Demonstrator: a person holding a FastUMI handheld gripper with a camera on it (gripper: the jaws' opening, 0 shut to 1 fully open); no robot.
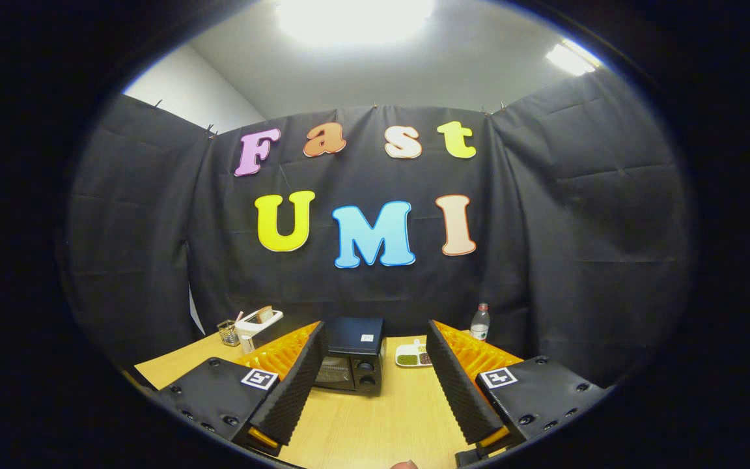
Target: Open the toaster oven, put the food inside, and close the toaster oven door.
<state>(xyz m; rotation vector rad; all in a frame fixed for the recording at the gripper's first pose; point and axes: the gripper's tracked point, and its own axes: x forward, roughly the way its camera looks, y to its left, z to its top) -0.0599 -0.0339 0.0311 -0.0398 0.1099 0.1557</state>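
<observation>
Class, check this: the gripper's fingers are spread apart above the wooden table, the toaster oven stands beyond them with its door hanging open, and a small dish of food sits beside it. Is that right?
One detail is wrong. In the gripper view the toaster oven has its door closed, not hanging open. The rest holds: the gripper is open with its fingers spread above the wooden table, and the dish of food sits beside the oven.

The claw point(375, 365) hangs above the wooden desk point(375, 423), fingers spread wide with nothing between them. Beyond them sits the black toaster oven point(351, 355), door closed, a divided food tray point(413, 357) just beside it and a water bottle point(480, 322) behind.
</observation>
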